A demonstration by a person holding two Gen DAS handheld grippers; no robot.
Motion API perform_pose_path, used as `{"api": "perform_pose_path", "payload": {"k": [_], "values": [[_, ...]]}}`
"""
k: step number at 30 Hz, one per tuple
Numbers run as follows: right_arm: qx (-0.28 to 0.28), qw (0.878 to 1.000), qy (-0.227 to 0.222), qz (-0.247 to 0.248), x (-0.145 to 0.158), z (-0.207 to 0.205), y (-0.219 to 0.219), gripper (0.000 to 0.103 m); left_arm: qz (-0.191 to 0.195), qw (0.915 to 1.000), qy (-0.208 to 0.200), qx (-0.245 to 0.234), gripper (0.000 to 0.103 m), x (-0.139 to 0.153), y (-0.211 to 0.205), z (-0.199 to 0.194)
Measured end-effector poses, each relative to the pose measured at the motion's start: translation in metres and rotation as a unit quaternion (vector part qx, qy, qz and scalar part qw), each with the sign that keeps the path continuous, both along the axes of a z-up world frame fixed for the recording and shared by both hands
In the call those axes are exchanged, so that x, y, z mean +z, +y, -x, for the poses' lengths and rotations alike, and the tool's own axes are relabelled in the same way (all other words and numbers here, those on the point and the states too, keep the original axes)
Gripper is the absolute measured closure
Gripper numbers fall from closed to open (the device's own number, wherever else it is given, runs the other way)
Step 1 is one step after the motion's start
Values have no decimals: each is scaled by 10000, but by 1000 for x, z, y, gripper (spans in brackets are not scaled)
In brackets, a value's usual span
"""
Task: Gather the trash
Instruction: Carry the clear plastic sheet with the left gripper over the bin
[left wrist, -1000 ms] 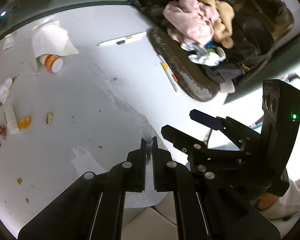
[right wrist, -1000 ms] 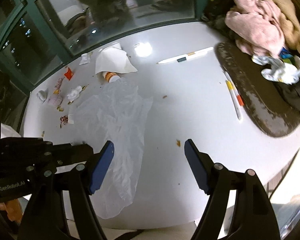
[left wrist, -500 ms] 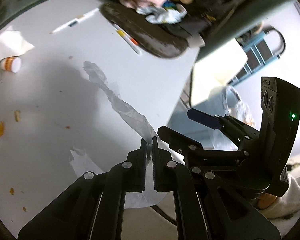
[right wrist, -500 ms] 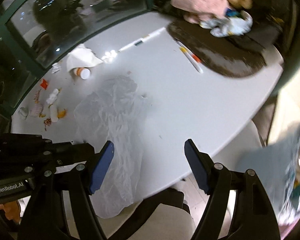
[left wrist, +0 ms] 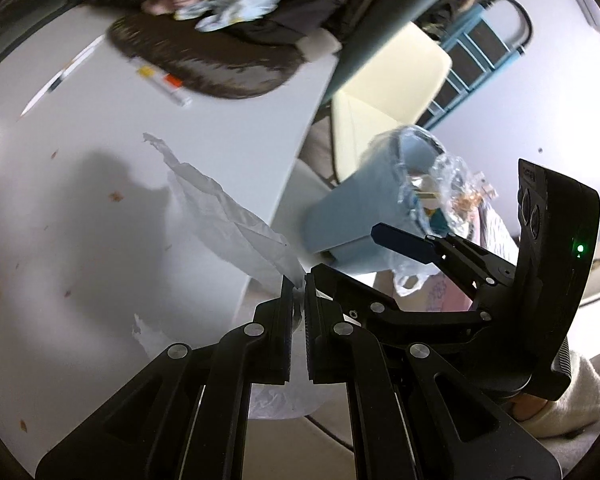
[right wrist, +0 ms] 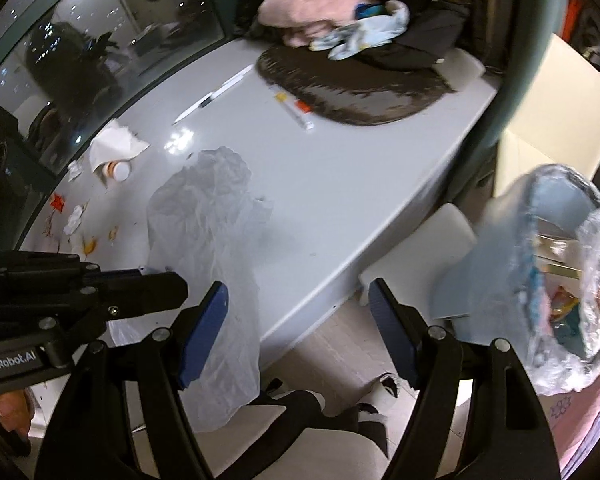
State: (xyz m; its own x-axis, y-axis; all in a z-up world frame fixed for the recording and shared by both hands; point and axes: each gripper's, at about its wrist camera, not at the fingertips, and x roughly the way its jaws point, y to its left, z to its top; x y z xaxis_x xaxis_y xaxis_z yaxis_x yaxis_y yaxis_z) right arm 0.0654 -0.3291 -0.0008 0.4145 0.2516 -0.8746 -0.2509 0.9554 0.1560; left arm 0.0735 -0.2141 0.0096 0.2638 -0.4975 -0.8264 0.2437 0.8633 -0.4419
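Left tongs (left wrist: 299, 285) were clenched on the plastic bag (left wrist: 236, 224), which trailed over the bench (left wrist: 100, 208) edge near the bin (left wrist: 360, 200). Right tongs (right wrist: 298, 304) were spread wide, gripping nothing.

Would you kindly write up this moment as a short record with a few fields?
left gripper: shut on the clear plastic bag
right gripper: open, nothing between its fingers
plastic bag: spread across the white table, one end hanging over the near edge
bin: blue, plastic-lined, already holding rubbish, on the floor beside the table
left on table: scraps, pill bottle, tissue, pens
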Motion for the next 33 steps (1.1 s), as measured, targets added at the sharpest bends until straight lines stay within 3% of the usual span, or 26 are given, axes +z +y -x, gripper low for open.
{"api": "perform_pose_path", "payload": {"k": [9, 22, 33], "values": [[-689, 9972, -271, -80, 19, 0, -86, 33, 7, 9977, -215, -642, 99, 18, -87, -17], [-1561, 9844, -774, -235, 48, -5, -213, 33, -102, 9854, -780, -1507, 99, 56, -224, -48], [-2018, 9757, -805, -290, 49, -4, -294, 33, -83, 9789, -738, -1903, 99, 55, -309, -53]]}}
